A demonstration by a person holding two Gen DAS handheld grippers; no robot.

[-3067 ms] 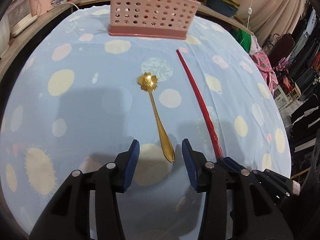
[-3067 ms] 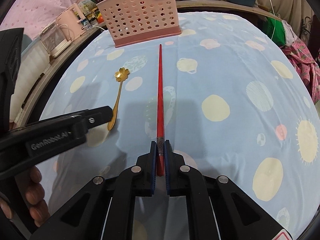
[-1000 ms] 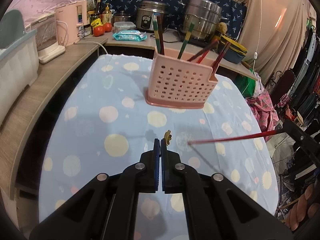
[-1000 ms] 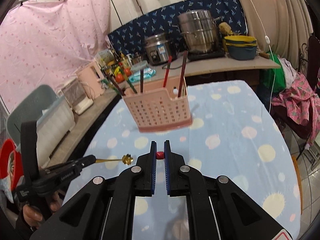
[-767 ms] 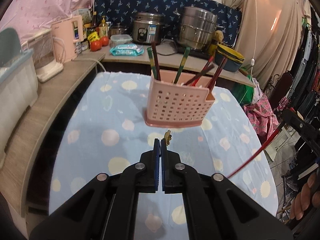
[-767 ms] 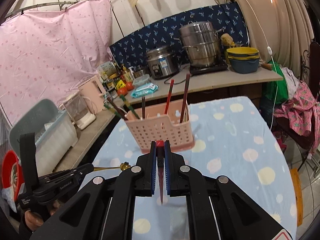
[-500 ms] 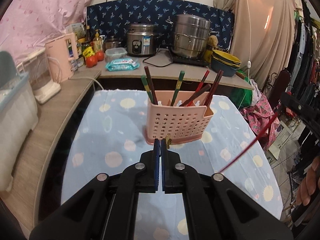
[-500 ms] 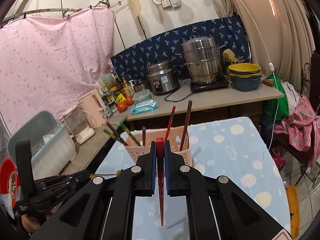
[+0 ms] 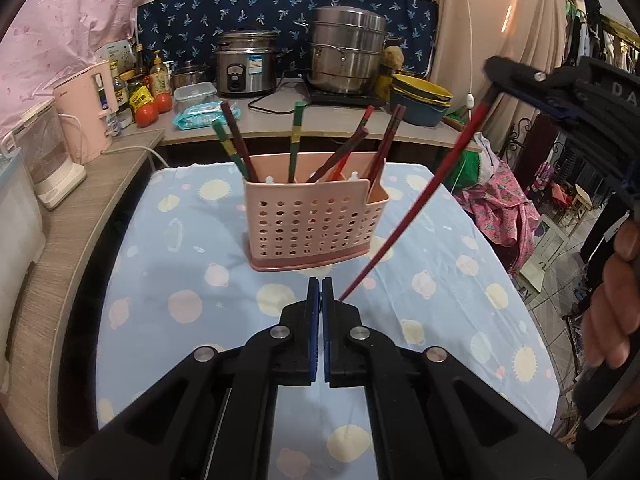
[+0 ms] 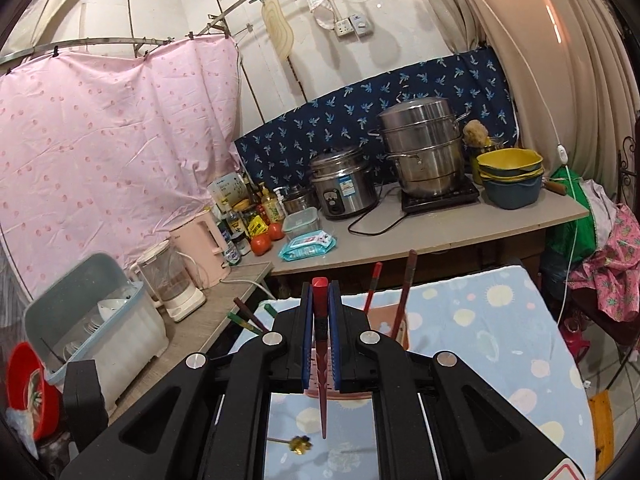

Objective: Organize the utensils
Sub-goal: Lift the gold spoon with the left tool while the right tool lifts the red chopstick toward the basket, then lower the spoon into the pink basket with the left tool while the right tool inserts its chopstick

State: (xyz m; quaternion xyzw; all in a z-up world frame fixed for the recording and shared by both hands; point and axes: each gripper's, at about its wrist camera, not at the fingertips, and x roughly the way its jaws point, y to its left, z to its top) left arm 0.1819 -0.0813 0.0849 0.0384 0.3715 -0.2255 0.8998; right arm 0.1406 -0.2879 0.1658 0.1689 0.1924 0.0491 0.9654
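The right tongs (image 10: 320, 312) clamp the red chopstick (image 9: 404, 222) by its thick end, tip hanging down for dropping into the pink basket (image 9: 314, 224) on the bench's far side, while the left tongs (image 9: 321, 286), closed, hold a gold spoon (image 10: 298, 443) clear.

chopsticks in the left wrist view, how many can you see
8: seven stand in the pink caddy, three toward its left, four toward its right; one red chopstick is held by the right gripper. Some may be hidden.
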